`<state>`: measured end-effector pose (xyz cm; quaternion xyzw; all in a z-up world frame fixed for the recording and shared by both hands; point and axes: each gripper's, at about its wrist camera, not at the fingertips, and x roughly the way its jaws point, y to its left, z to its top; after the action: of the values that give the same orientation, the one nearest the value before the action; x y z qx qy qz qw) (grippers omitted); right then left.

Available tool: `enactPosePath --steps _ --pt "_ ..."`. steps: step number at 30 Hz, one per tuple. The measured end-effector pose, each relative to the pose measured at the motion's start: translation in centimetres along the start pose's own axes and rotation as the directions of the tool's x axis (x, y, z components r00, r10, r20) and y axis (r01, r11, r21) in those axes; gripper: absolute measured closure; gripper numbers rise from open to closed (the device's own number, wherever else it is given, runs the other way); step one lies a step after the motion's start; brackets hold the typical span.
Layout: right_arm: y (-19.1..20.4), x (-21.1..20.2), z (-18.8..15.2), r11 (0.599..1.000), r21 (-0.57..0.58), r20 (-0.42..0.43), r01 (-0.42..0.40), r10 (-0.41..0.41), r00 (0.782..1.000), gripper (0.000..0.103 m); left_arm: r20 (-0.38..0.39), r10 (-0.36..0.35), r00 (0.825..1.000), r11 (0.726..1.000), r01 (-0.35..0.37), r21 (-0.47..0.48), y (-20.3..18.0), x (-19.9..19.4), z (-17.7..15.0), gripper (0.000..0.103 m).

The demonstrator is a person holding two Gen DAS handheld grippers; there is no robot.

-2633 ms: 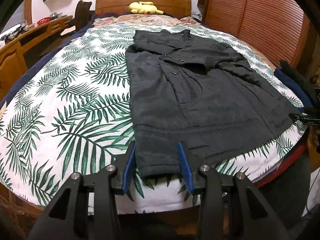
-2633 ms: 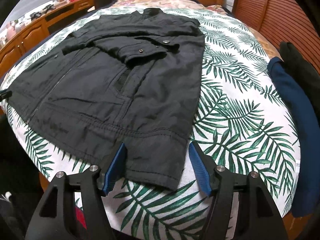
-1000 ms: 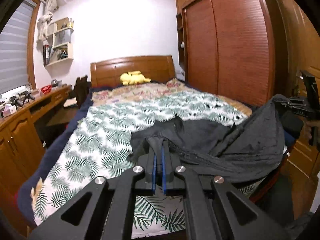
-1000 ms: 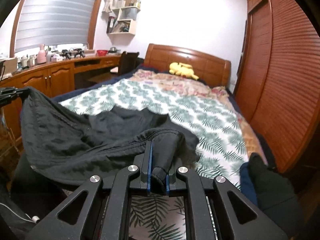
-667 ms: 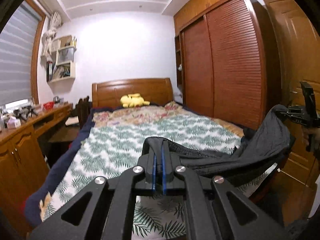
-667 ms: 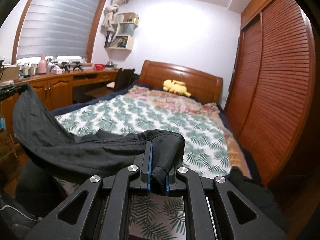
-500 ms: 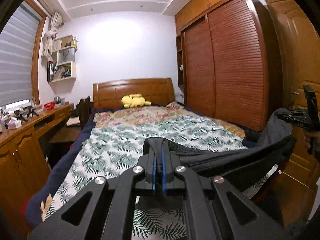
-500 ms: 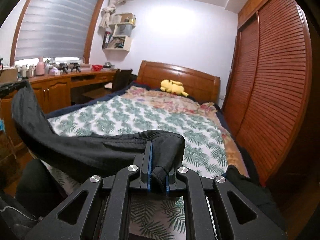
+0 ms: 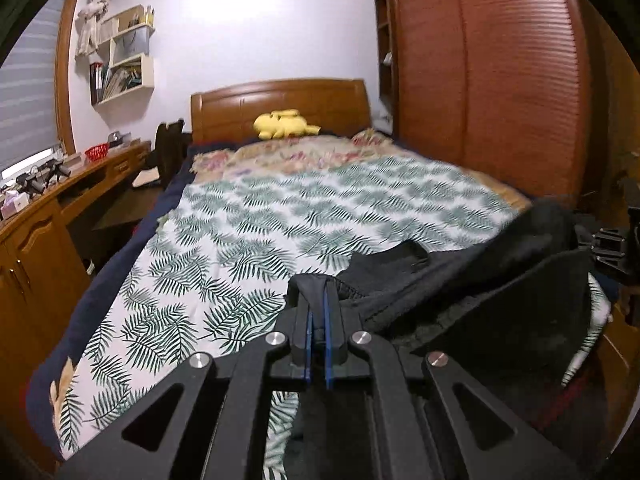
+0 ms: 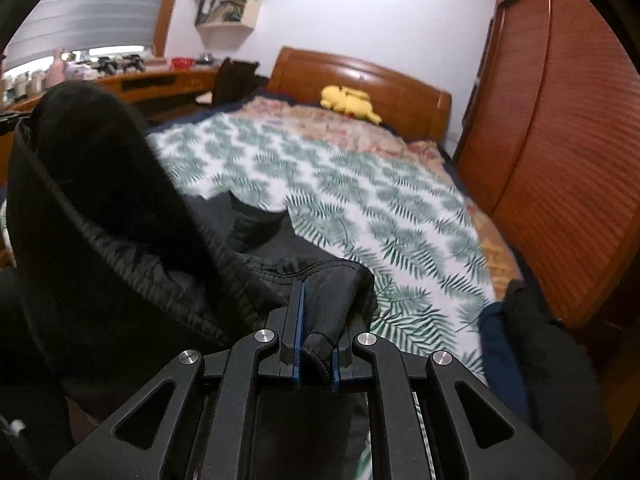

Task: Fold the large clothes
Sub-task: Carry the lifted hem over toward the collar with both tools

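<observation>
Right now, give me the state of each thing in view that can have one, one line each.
Black jacket: bottom hem lifted off the bed, gripped at both corners, collar end lying on the leaf-print bedspread.
Left gripper: jaws shut on the jacket hem.
Right gripper: jaws shut on the jacket hem.
Wardrobe doors: closed.
Yellow plush toy: lying by the headboard.

Lit evenly from overhead indoor light, with a soft bright patch of glare on the white back wall [image 9: 256, 12]. Strong fisheye bending in both views: wardrobe [image 9: 500, 80] doors bowed, corners blacked out in a round vignette. Motion blur over the leaf-print bedspread [image 10: 360, 200] and the yellow plush toy [image 10: 350, 102], worse toward the far end. Black jacket [image 10: 100, 200] nearly featureless in shadow, folds barely readable. Sharp on each hand-held gripper's near frame.
</observation>
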<state>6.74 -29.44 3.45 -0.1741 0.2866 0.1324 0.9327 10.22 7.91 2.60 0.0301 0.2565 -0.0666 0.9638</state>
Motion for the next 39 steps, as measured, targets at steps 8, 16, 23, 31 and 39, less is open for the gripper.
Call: enactPosePath --steps 8,16,23,31,39 --pt "-2.7 10.7 2.9 0.999 0.045 -0.077 0.016 -0.012 0.997 0.095 -0.051 0.038 0.998 0.999 -0.038 -0.014 1.0 8.7 3.6 0.100" --pt "-5.9 17.9 6.6 0.990 0.126 -0.094 0.055 -0.043 0.995 0.095 -0.033 0.110 0.993 0.994 -0.110 0.003 1.5 14.7 6.6 0.100" --pt "-5.2 23.4 6.3 0.991 0.129 -0.165 0.045 -0.023 0.986 0.095 -0.078 0.050 0.996 0.997 -0.054 -0.051 1.7 18.4 5.1 0.099" --pt "-4.7 24.6 5.8 0.988 0.142 -0.178 0.053 -0.028 0.984 0.091 -0.074 0.040 0.996 0.997 -0.045 -0.068 1.8 18.5 3.2 0.096" --pt "-5.0 23.0 6.7 0.989 0.142 -0.161 0.034 -0.011 0.987 0.049 -0.076 0.027 0.997 1.000 -0.028 -0.013 1.7 18.0 2.7 0.086"
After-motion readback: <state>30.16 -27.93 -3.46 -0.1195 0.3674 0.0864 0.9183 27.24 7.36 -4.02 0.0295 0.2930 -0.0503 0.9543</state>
